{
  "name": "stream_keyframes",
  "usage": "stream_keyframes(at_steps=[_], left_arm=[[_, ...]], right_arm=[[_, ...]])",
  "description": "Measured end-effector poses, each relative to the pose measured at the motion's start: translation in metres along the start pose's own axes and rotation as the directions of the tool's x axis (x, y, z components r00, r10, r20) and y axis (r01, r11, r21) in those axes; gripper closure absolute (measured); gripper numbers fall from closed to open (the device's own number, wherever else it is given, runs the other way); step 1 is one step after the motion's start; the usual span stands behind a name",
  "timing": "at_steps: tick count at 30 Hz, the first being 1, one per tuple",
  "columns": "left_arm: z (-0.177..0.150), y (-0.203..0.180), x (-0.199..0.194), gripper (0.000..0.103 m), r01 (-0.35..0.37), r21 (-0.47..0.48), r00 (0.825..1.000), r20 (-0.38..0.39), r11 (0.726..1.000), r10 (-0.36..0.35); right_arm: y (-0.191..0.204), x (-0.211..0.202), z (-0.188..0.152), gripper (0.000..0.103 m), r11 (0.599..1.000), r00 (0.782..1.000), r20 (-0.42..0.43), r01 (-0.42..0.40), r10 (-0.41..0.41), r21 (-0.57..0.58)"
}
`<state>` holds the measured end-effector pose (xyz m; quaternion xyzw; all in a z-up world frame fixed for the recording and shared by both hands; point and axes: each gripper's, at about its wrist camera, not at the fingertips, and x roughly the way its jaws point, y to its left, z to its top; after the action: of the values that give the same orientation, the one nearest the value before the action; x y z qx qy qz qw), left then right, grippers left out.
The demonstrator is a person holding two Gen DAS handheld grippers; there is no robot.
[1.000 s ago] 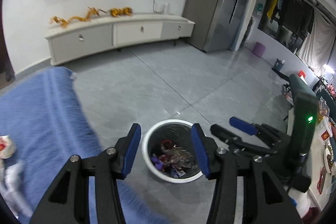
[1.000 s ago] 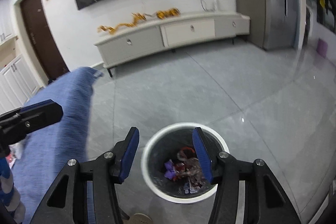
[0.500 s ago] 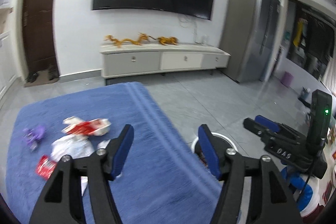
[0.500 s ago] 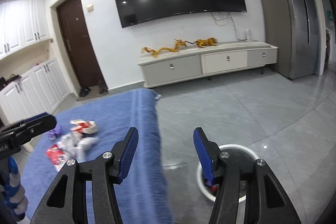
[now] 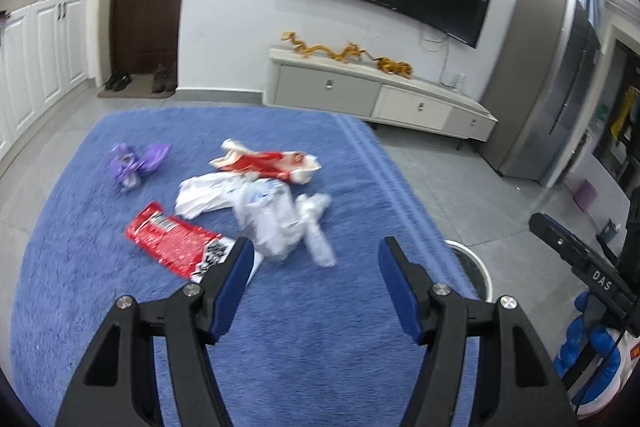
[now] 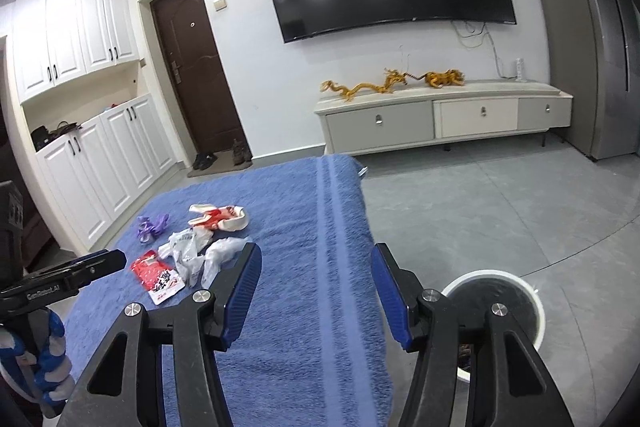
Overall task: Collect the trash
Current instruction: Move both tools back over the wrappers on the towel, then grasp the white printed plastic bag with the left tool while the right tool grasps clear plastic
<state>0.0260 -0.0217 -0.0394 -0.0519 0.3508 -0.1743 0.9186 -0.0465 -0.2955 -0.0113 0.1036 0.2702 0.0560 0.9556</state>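
Litter lies on a blue rug (image 5: 120,307): a red wrapper (image 5: 172,241), crumpled white plastic bags (image 5: 264,215), a red-and-white package (image 5: 272,163) and a purple wrapper (image 5: 136,163). My left gripper (image 5: 316,251) hovers open and empty just short of the white bags. My right gripper (image 6: 315,251) is open and empty over the rug (image 6: 312,327), with the litter pile (image 6: 192,251) to its left. The white-rimmed trash bin (image 6: 500,277) stands on the floor at the rug's right edge, its rim (image 5: 476,267) partly hidden in the left wrist view.
A low TV cabinet (image 6: 440,119) with golden dragon figures runs along the far wall under a wall TV. A brown door (image 6: 192,75) with shoes (image 6: 206,159), and white cupboards (image 6: 100,163), stand at the left. A grey fridge (image 5: 540,87) stands at the right. Grey tiles surround the rug.
Both views have swung from looking down into the trash bin to facing the rug and its litter. The left jaws stand a little wider than before.
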Motion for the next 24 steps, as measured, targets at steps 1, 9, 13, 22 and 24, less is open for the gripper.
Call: stream_keyframes(at_steps=[1, 9, 13, 22, 24], left_arm=[[-0.001, 0.004, 0.003, 0.04, -0.006, -0.004, 1.0, -0.003, 1.0, 0.006], [0.002, 0.032, 0.031, 0.04, -0.027, -0.03, 0.999, -0.029, 0.999, 0.026], [0.006, 0.052, 0.039, 0.04, -0.049, -0.05, 0.998, -0.028, 0.998, 0.048], [-0.004, 0.118, 0.036, 0.04, -0.129, -0.08, 0.99, -0.066, 0.988, 0.124], [-0.007, 0.124, 0.04, 0.04, -0.128, -0.075, 0.989, -0.084, 0.989, 0.121]], right_arm=[[0.001, 0.004, -0.001, 0.049, 1.0, 1.0, -0.006, -0.002, 0.002, -0.002], [0.004, 0.044, -0.001, 0.049, 1.0, 0.998, -0.059, -0.031, 0.031, 0.007], [0.009, 0.063, 0.0, 0.049, 0.999, 0.995, -0.086, -0.052, 0.051, -0.003], [0.039, 0.101, 0.004, 0.049, 0.989, 0.981, -0.146, -0.14, 0.131, -0.053], [0.05, 0.114, 0.005, 0.049, 0.984, 0.974, -0.168, -0.163, 0.151, -0.065]])
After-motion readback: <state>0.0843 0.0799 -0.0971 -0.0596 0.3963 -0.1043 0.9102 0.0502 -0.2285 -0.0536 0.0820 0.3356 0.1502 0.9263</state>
